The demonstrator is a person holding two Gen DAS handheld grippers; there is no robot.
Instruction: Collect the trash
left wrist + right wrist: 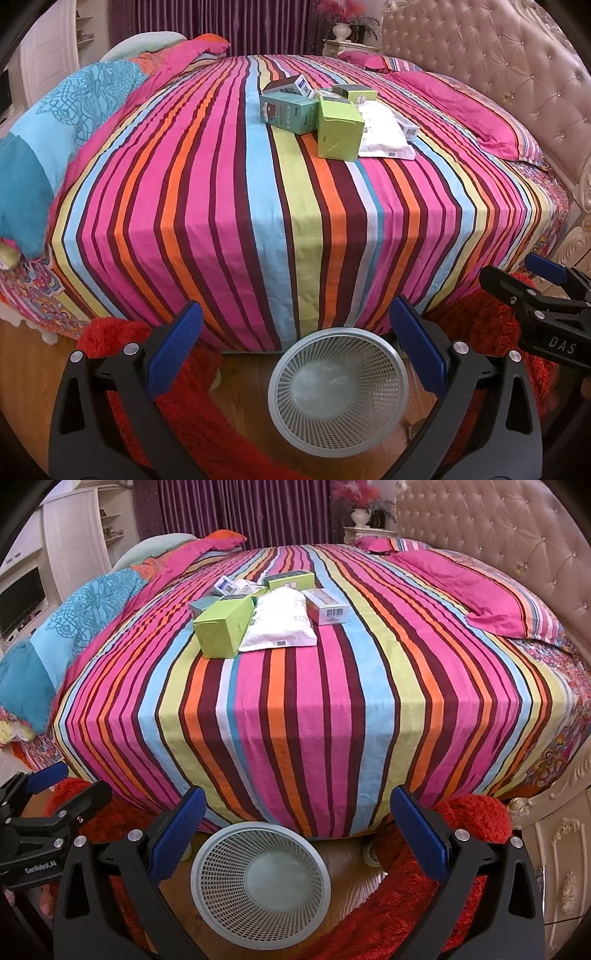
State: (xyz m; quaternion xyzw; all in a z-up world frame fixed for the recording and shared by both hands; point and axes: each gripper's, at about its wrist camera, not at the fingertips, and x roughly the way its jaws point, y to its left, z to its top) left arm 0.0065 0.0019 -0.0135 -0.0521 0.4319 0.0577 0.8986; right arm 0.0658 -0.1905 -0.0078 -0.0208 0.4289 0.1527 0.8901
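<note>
A pile of trash lies on the striped bed: a lime green box (339, 130) (221, 627), a teal box (286, 113), a white pouch (384, 134) (279, 622), a barcoded box (327, 606) and other small boxes. A white mesh waste basket (338, 380) (260, 877) stands on the floor at the bed's foot and holds nothing. My left gripper (295, 332) is open above the basket. My right gripper (297, 818) is open above the basket too, and shows at the right of the left wrist view (532, 280).
The striped bedspread (258, 206) hangs over the bed's near edge. Pink pillows (491, 590) lie by the padded headboard (517, 542) on the right. A blue quilt (55, 129) is bunched at left. A red shaggy rug (424, 897) covers the wood floor.
</note>
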